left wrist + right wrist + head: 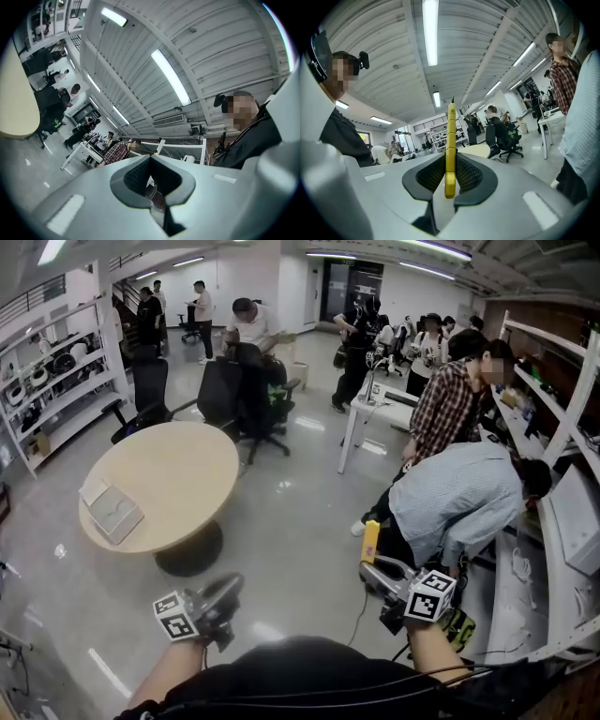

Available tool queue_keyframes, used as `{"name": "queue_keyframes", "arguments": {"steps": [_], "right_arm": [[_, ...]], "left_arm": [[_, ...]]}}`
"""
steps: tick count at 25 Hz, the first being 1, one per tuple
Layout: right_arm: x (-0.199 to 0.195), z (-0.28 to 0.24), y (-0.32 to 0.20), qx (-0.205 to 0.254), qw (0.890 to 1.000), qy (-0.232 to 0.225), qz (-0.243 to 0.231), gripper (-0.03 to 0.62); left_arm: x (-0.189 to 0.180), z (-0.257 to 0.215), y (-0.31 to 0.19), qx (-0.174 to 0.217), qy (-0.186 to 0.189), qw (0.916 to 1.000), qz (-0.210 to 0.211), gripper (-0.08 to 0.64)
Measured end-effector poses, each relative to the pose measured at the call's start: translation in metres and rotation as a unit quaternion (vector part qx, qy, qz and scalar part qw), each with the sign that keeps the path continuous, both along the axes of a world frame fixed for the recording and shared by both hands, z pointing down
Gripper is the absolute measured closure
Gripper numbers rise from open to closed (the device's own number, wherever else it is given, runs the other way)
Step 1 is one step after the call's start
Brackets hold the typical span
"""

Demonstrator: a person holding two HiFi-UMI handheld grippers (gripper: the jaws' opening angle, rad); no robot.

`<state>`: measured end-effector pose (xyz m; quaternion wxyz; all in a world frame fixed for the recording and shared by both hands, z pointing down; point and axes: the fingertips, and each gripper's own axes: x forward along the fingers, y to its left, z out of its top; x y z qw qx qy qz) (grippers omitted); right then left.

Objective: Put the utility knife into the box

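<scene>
Two grippers out front, knife not boxed yet. Right gripper clamped narrow on yellow utility knife, tip poking up, roughly 1 o'clock of holder. Left gripper pinched together, empty. Box lies flat on round table, 10 o'clock, well apart from knife. Tip imo: keep squeeze firm, steer wide of office chairs, lower knife flat into box before letting go. Writing: none readable. Only square markers on cubes, no brand visible on knife.

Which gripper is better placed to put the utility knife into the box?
Right. The right gripper clamps the yellow utility knife; the left gripper is shut and empty. The box lies on the round table ahead.
</scene>
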<state>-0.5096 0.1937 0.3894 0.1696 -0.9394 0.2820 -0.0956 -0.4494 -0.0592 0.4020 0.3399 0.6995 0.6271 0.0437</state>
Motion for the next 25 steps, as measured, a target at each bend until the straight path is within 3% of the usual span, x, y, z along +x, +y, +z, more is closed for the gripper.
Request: {"name": "queue_keyframes", "arguments": {"steps": [4, 11, 17, 25], "right_arm": [[0.047, 0.006, -0.014, -0.003, 1.000, -0.006, 0.004, 0.508], [0.108, 0.014, 0.003, 0.007, 1.000, -0.016, -0.006, 0.508], [0.179, 0.025, 0.036, 0.014, 0.999, -0.012, -0.044, 0.508], [0.297, 0.000, 0.107, 0.002, 0.991, 0.002, -0.135, 0.508]], "left_arm": [[0.051, 0.001, -0.019, 0.000, 0.002, 1.0000, -0.004, 0.561], [0.097, 0.015, -0.010, 0.013, -0.014, 0.9996, -0.019, 0.561], [0.146, 0.018, 0.012, 0.024, -0.011, 0.9974, -0.067, 0.561], [0.223, -0.011, 0.093, 0.012, -0.002, 0.9892, -0.146, 0.561]]}}
